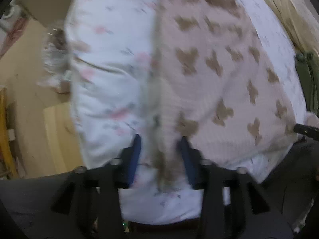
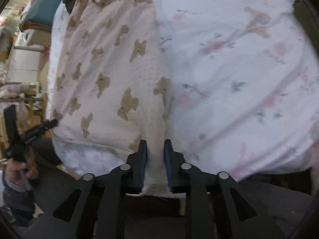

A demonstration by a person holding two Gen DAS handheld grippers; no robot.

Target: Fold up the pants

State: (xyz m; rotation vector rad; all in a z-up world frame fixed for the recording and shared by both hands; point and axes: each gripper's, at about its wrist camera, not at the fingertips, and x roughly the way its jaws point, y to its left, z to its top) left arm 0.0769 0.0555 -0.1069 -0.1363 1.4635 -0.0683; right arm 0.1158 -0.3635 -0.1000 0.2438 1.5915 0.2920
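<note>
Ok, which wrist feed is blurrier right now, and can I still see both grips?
Left wrist view: motion-smeared, pants print soft, left gripper pinching fabric. Right wrist view: sharper, right gripper clamped on a fold, fisheye bending the edges.

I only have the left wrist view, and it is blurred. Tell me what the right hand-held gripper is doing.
Observer: The right hand-held gripper is shut on a bunched fold of the pants, pinched between its blue pads.
Operator: Give me the surface under the cloth.
Observer: A white floral sheet lies beneath; the right wrist view shows its pink blossoms sharply.
Operator: Report the left hand-held gripper as seen from there.
Observer: The left hand-held gripper shows at the pants' left edge, with the person's hand holding its handle lower down.
</note>
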